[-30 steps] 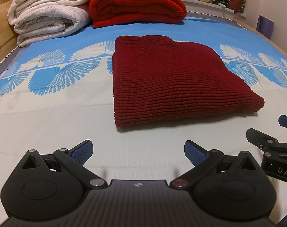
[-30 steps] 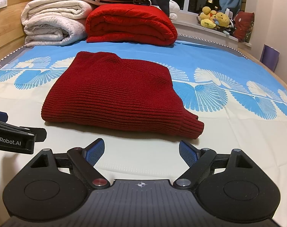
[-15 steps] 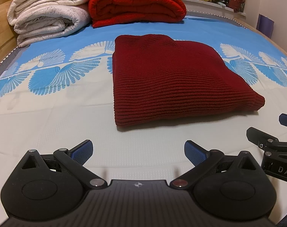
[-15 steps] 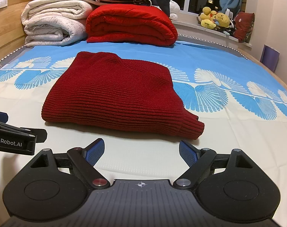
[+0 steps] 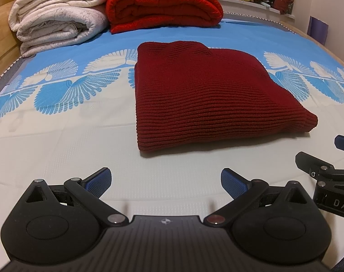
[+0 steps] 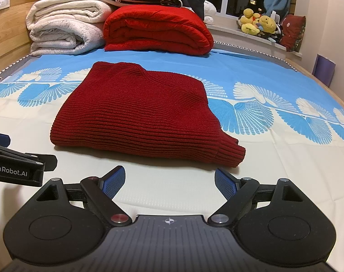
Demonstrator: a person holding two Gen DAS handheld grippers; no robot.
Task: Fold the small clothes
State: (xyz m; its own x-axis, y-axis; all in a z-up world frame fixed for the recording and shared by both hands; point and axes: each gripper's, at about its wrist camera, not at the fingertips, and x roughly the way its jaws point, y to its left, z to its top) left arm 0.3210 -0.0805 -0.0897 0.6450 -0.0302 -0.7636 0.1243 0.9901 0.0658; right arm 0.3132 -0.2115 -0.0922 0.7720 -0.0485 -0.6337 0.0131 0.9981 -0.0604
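A dark red ribbed knit sweater (image 5: 206, 95) (image 6: 140, 113) lies folded into a thick rectangle on the bed sheet (image 5: 58, 140), a cuff corner sticking out at its near right. My left gripper (image 5: 165, 181) hovers over the pale sheet just in front of the sweater's near edge, open, with nothing between its blue pads. My right gripper (image 6: 169, 182) sits in front of the cuff corner, also open and empty. Each gripper's black body shows at the side edge of the other's view.
Rolled white blankets (image 6: 63, 31) and a folded bright red quilt (image 6: 156, 29) are stacked at the head of the bed. Stuffed toys (image 6: 258, 22) sit on the windowsill at the back right. A wooden bed frame (image 6: 11, 36) runs along the left.
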